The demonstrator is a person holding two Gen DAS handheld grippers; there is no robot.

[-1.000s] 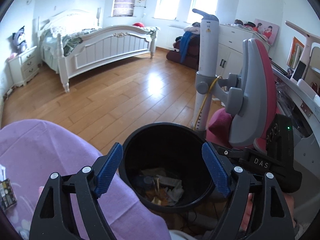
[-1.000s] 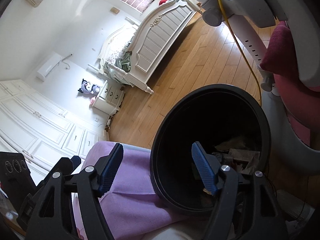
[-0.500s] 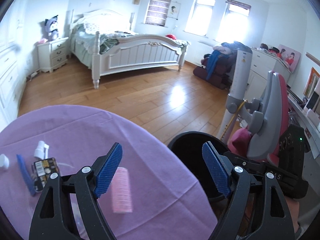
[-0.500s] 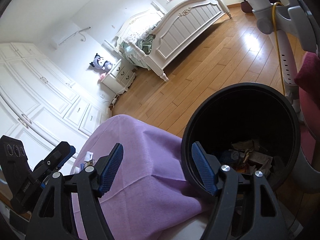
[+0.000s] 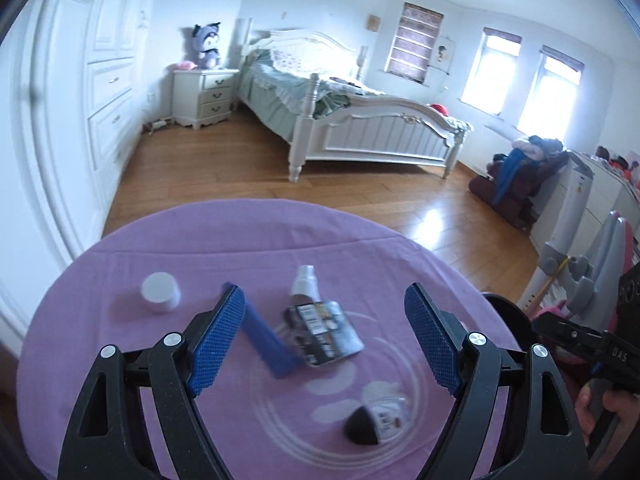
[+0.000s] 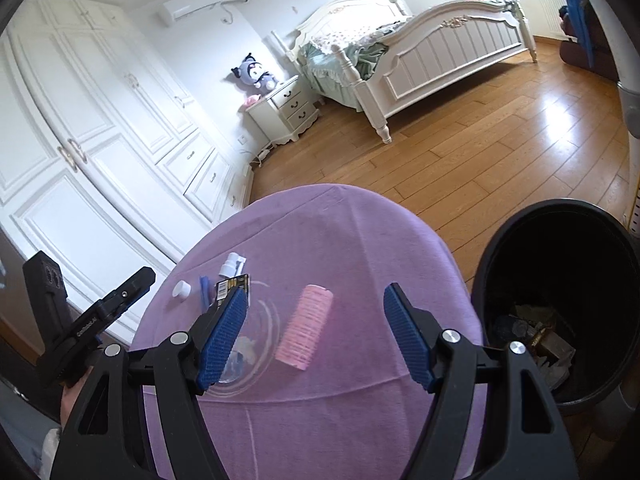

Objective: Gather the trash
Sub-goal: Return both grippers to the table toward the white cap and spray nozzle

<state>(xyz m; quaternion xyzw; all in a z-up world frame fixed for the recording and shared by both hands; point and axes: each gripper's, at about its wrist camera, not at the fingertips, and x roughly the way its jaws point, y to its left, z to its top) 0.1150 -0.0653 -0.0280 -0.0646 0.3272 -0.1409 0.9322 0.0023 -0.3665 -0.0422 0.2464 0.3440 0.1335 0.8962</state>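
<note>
Right wrist view: round table with purple cloth (image 6: 320,240), black trash bin (image 6: 560,300) beside it on the right.
Pink hair roller (image 6: 306,332): between the right gripper (image 6: 316,340) fingers, long axis along them.
Nearer hand: right.
Jaws: both wide, empty; left gripper (image 5: 324,340) over the small litter.

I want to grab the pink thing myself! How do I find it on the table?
Look at the round table with the purple cloth, beside the black bin. The pink roller lies on its side near the middle, apart from the small packets and bottle further left. It is the only pink, ridged tube there.
</note>
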